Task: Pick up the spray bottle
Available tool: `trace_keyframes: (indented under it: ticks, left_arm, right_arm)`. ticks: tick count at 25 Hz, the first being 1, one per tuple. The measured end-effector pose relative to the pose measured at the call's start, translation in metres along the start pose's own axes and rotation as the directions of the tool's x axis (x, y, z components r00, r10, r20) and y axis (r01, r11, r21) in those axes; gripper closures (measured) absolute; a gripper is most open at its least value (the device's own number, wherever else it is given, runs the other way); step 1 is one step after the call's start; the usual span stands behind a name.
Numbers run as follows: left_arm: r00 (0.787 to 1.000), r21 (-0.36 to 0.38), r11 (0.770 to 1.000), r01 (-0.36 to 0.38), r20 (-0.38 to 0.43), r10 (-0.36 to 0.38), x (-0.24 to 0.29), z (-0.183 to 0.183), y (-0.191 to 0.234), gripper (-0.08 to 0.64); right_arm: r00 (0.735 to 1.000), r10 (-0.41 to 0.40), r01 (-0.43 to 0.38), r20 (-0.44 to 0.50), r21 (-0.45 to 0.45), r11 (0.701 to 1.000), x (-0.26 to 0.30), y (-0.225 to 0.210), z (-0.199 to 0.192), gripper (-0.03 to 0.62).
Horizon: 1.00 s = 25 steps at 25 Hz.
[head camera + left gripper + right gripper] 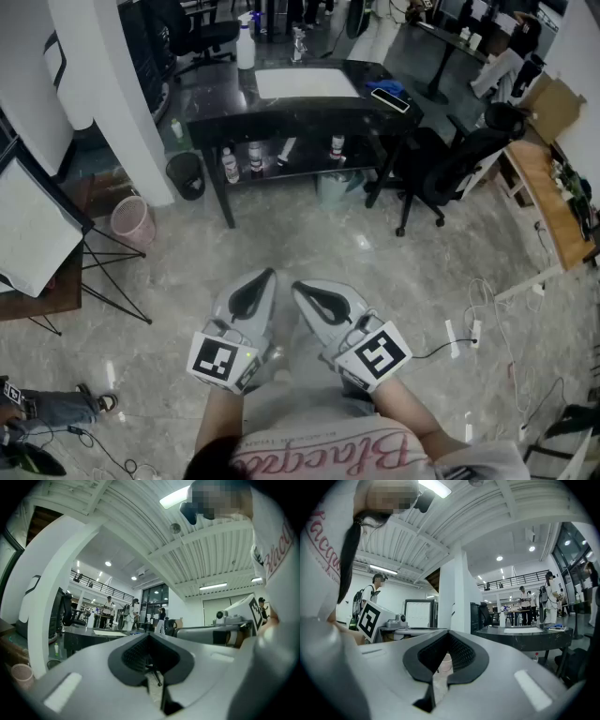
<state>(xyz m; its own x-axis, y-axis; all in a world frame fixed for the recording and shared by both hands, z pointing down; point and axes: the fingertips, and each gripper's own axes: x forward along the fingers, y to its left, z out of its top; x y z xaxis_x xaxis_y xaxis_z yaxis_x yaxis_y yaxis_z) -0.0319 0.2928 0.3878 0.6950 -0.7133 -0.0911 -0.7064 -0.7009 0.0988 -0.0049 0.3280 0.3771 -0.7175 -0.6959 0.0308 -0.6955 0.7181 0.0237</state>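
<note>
One spray bottle (246,45) upright on dark table (225,96), long axis vertical.

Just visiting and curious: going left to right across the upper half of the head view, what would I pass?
Pink wastebasket → black bin → spray bottle → white sheet → office chair → wooden desk.
</note>
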Motion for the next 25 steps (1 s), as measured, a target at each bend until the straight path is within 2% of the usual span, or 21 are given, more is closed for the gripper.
trace_keyframes:
  ticks: [12, 16, 25]
  left_arm:
    - [1.000, -0.007, 1.000, 0.007, -0.011, -0.007, 0.000, -0.003, -0.003, 0.560]
    - [1.000, -0.015, 1.000, -0.013, 0.000, 0.013, 0.008, 0.001, 0.010, 0.560]
    - [0.999, -0.016, 0.999, -0.041, -0.014, 0.041, 0.046, 0.000, 0.050, 0.560]
  right_arm:
    - [1.000, -0.019, 0.020, -0.007, 0.026, 0.999, -0.009, -0.001, -0.005, 0.592]
    - [0.998, 0.008, -0.015, 0.059, 0.111, 0.994, -0.001, -0.008, 0.004, 0.591]
    - [0.999, 0.020, -0.022, 0.027, 0.096, 0.995, 0.040, -0.050, -0.001, 0.591]
